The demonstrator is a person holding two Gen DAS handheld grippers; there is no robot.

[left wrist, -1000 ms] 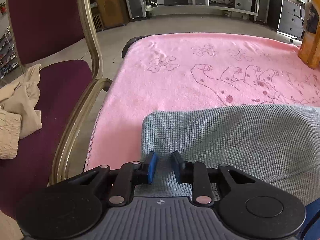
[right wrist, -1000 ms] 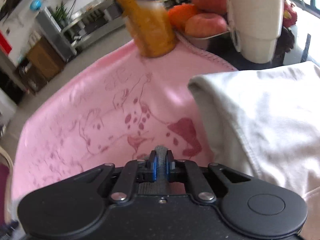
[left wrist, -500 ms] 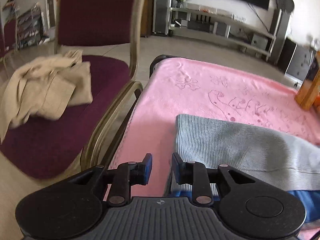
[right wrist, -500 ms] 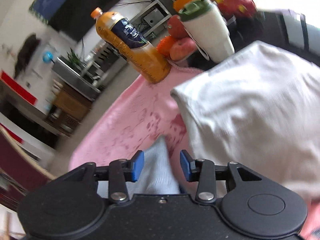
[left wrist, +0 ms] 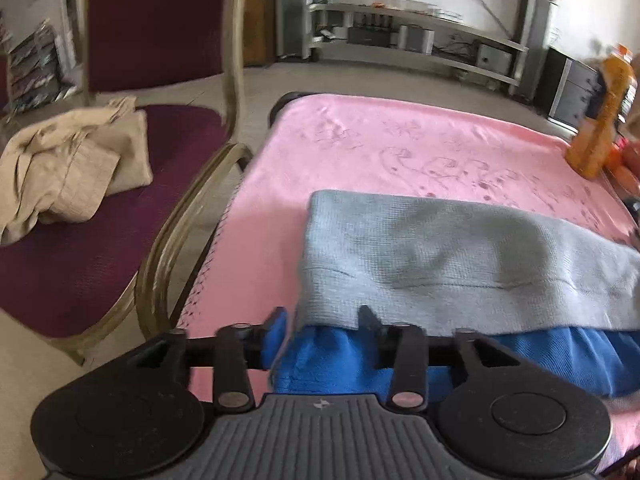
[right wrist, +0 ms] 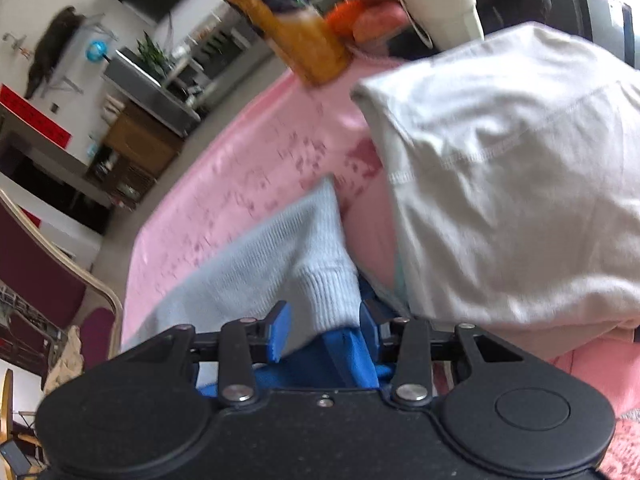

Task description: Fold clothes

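Both grippers have released and spread: the left gripper [left wrist: 322, 328] and right gripper [right wrist: 322, 330] stand apart over the folded grey sweater [left wrist: 440, 260] on the pink blanket [left wrist: 360, 148].

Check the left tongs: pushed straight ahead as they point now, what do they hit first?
Likely the grey knit garment. The left tongs are open, straddling its near edge over the blue layer, on the pink blanket. Depth is unclear.

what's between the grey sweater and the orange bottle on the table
Only bare pink blanket lies between the grey sweater and the orange bottle, as the left wrist view shows. The white garment sits off to the side, seen in the right wrist view.
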